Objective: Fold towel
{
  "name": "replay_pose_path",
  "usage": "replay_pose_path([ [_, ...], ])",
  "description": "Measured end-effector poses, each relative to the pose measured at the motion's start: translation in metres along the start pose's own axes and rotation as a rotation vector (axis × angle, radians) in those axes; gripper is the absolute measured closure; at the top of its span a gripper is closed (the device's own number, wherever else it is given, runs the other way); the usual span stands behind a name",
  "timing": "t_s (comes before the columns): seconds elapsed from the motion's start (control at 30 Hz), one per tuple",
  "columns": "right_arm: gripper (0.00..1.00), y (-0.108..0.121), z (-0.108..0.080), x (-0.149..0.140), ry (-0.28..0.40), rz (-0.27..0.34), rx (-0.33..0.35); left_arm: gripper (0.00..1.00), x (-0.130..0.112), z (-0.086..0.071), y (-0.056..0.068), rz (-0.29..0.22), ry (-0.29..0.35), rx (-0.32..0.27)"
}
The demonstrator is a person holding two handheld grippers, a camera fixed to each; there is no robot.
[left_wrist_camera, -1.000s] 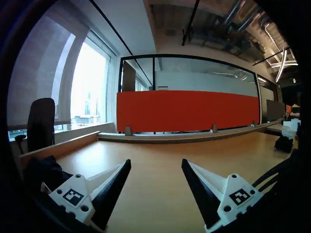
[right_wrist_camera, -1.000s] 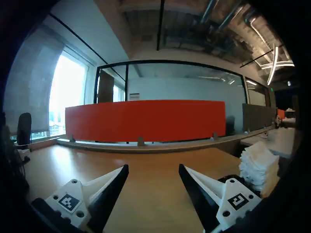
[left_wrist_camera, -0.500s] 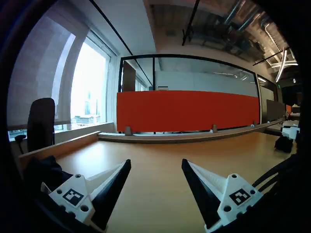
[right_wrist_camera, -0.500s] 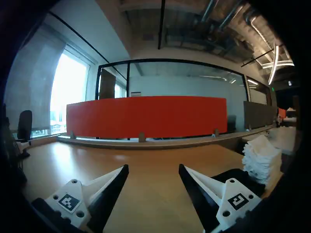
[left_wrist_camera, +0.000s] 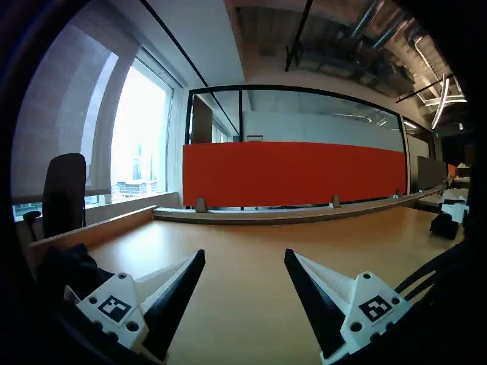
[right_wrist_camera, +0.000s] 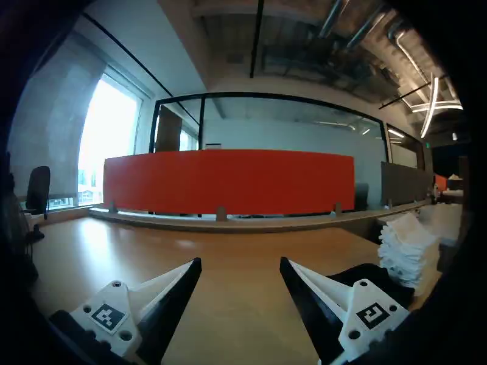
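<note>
Left claw [left_wrist_camera: 243,250]: fingers apart, empty, low over tabletop [left_wrist_camera: 243,304], likely poised.
Right claw [right_wrist_camera: 240,260]: apart, empty.
Towel stack [right_wrist_camera: 406,250]: 3 o'clock of right claw, probably finished; black cloth [right_wrist_camera: 380,274] alongside.

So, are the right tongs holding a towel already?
No, the right tongs are open over the wooden table, and the stack of white towels stands apart at the right.

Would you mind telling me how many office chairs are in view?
1: a black chair by the window, left of the desk; others may hide behind the divider.
</note>
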State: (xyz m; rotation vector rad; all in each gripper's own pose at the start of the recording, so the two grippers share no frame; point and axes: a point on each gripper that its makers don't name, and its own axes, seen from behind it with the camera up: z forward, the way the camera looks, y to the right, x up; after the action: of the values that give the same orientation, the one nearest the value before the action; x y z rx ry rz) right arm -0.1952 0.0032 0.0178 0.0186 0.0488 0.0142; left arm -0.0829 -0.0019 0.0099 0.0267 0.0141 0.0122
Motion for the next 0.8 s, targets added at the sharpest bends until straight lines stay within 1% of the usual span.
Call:
replay_pose_path([
  [0.8, 0.00, 0.0014, 0.0004, -0.0016, -0.001, 0.002, 0.000, 0.03, 0.0014, -0.0011, -0.0001, 0.000, 0.000, 0.000],
])
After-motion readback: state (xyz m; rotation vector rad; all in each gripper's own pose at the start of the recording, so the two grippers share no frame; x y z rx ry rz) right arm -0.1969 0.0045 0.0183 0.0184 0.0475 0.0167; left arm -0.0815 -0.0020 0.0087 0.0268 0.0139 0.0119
